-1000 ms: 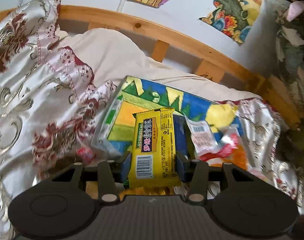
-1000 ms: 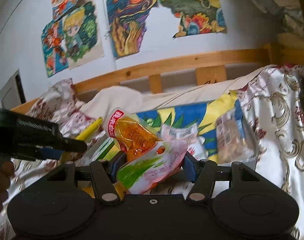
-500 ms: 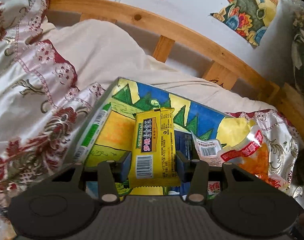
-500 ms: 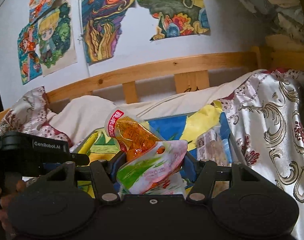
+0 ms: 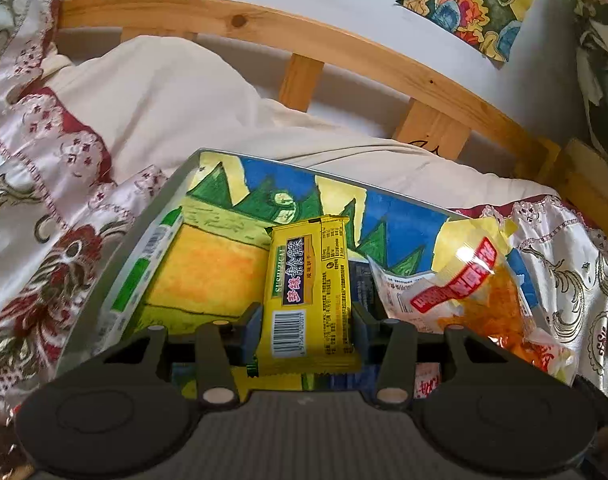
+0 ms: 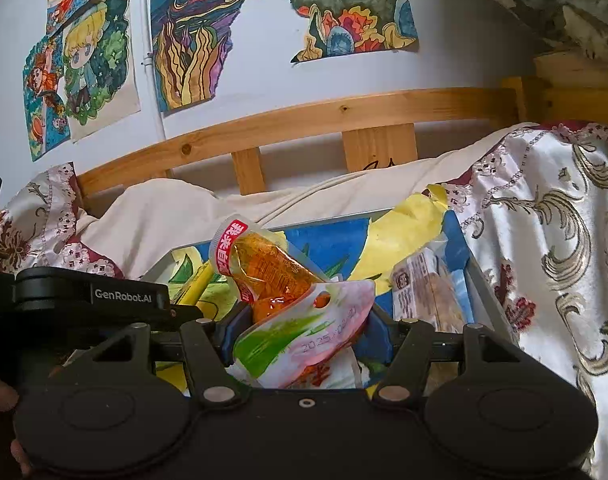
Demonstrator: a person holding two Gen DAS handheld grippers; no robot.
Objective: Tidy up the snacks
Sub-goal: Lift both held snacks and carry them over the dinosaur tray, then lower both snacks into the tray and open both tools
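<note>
1. Now, left wrist view: left gripper (image 5: pixel 307 316) clamps the yellow biscuit pack (image 5: pixel 309 294) over the painted tray (image 5: pixel 160 216); released tilted, it could land on the orange snack bag (image 5: pixel 479 300).
2. Right wrist view: right gripper (image 6: pixel 300 330) pinches a pink-green pouch (image 6: pixel 304 336) and the orange snack bag (image 6: pixel 272 268) above the tray; the loose hold could drop one.

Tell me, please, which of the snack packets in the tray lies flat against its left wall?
The long white and green packet. It lies along the tray wall, while the yellow packet and the orange packet are held in grippers.
</note>
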